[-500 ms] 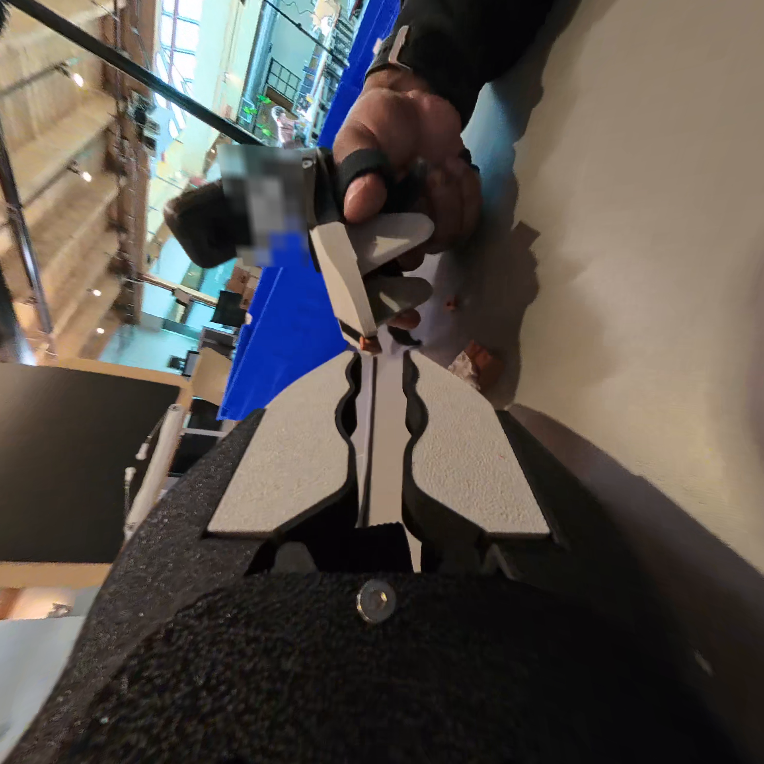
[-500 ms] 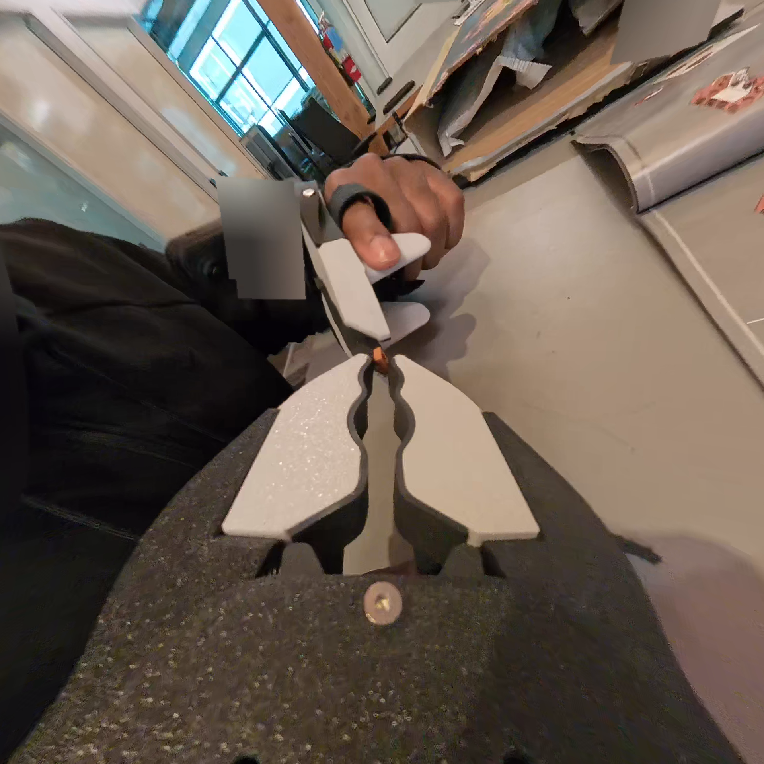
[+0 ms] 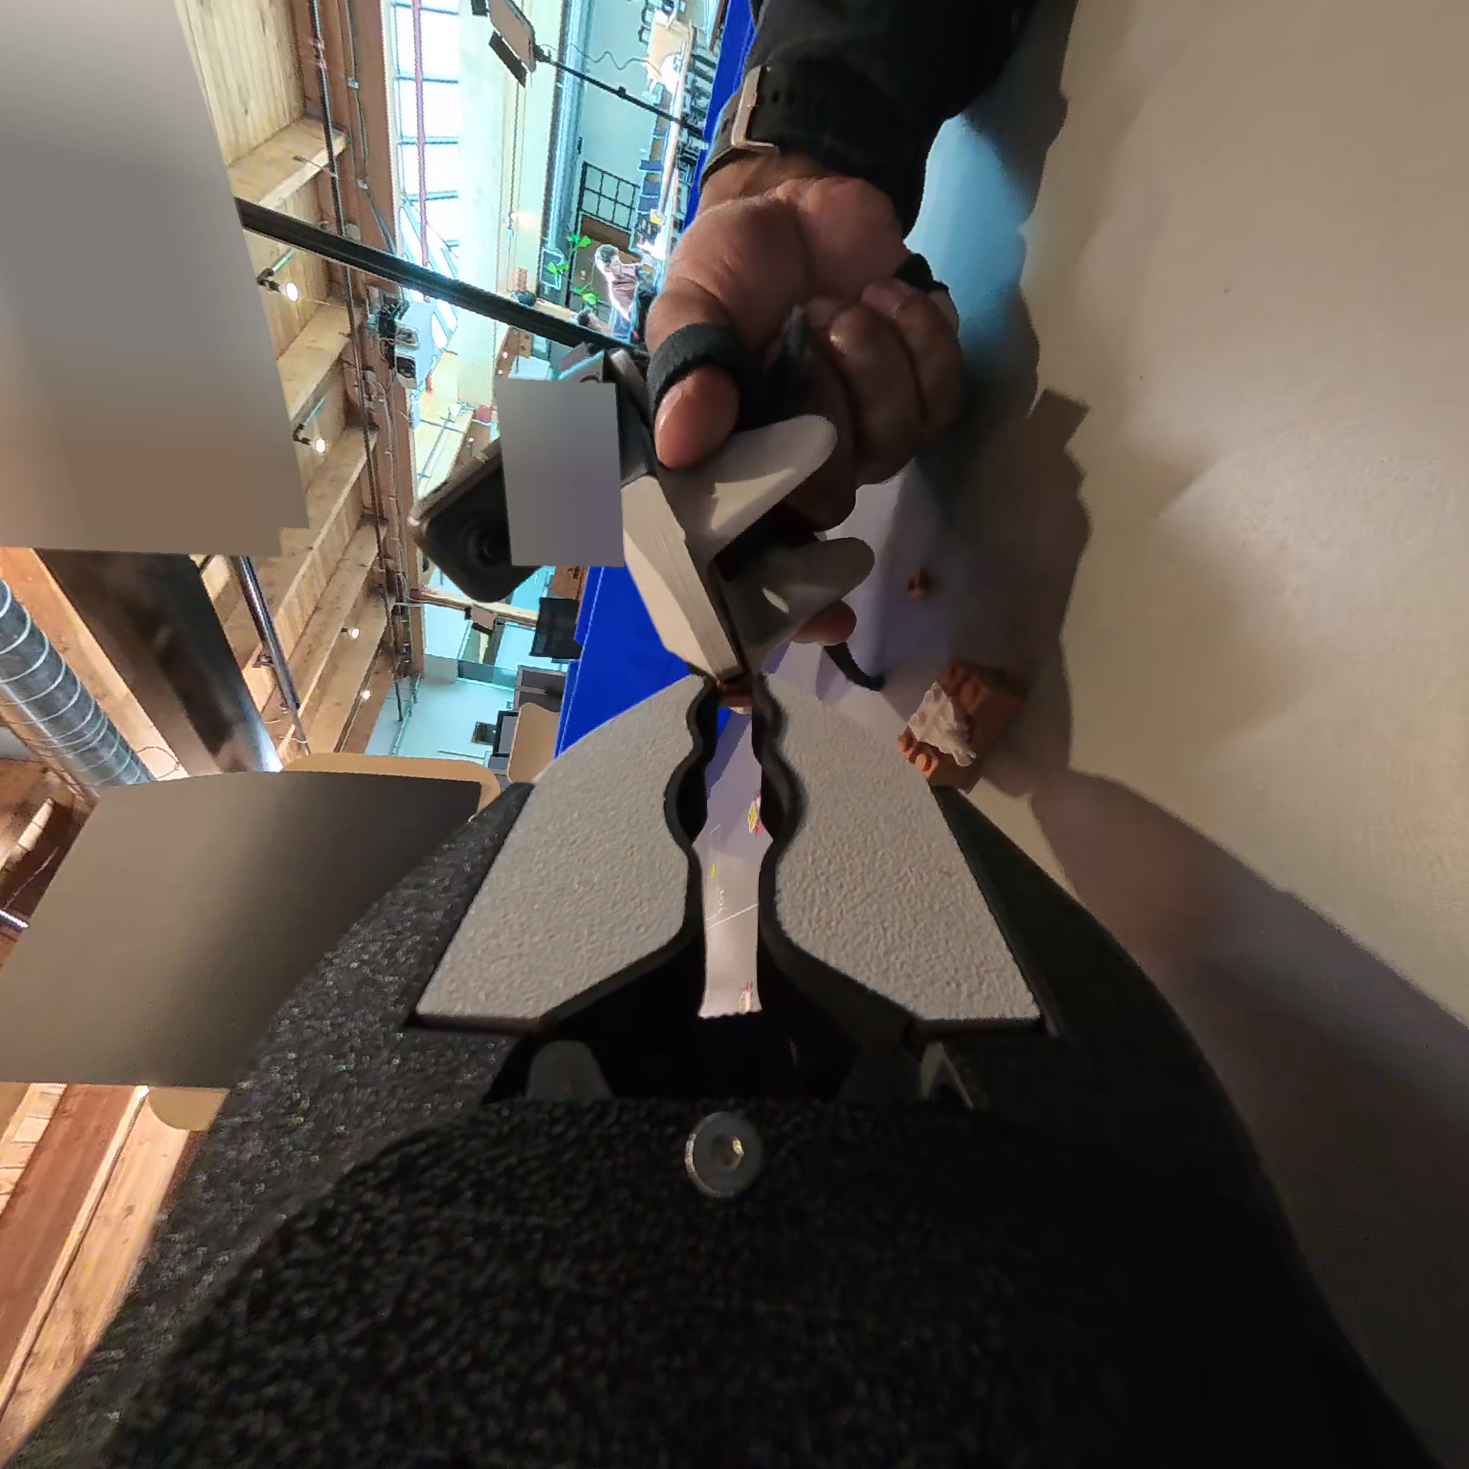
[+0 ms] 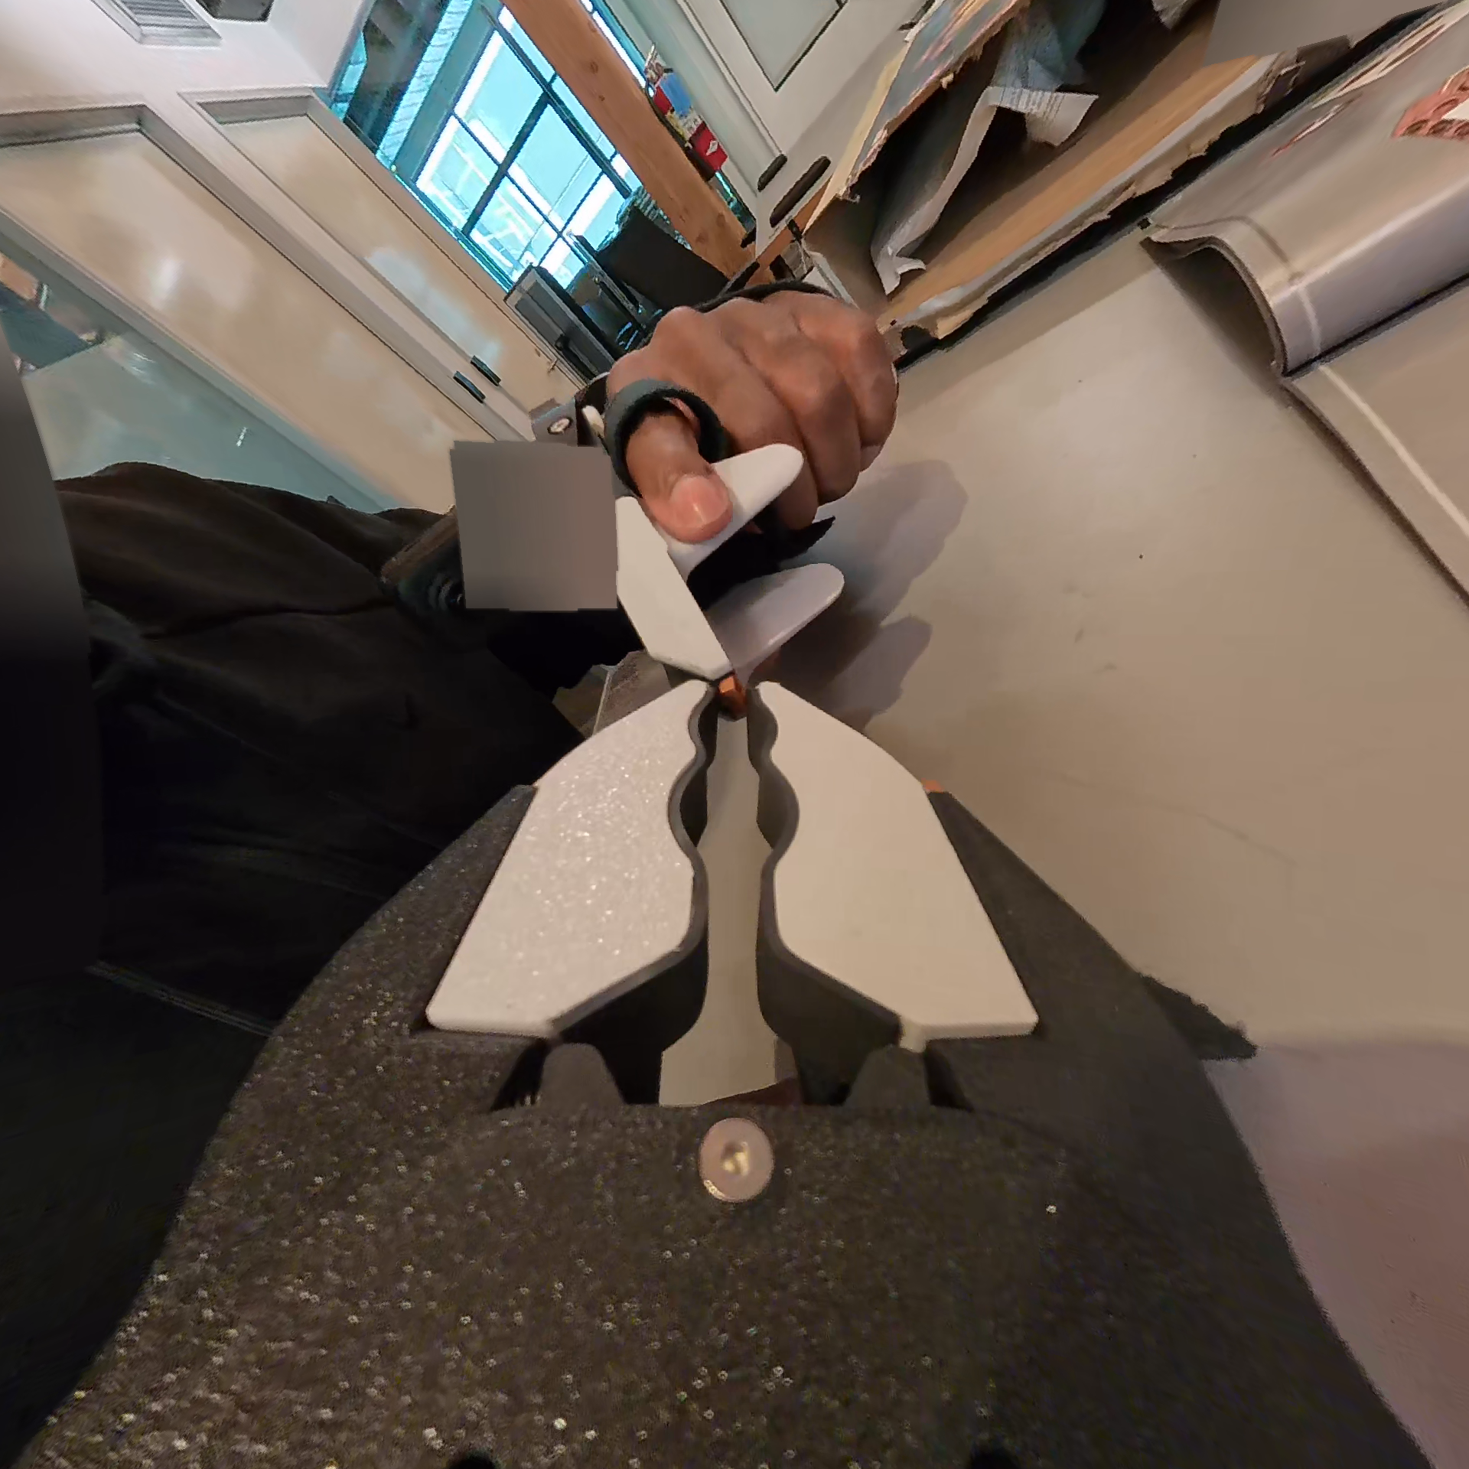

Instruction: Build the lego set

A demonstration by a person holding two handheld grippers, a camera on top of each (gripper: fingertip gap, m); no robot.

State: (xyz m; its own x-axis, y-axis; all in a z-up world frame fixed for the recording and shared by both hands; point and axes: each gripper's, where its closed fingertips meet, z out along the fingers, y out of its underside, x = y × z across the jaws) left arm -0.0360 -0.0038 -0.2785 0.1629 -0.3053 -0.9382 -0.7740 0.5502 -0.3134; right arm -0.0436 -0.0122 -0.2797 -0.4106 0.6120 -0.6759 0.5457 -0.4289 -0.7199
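Both grippers pinch one tiny orange-brown piece.
Left gripper and right gripper meet tip to tip, both clamped on the small piece in mid-air above the worktop. Likely light, rigid, easily dropped; pinch flat sides.

Orange-brown piece; pale grey fingers; blue panel.

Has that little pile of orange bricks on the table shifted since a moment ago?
Cannot tell. The orange bricks sit against the same shadow edge on the table in both left wrist views; only the camera appears tilted.
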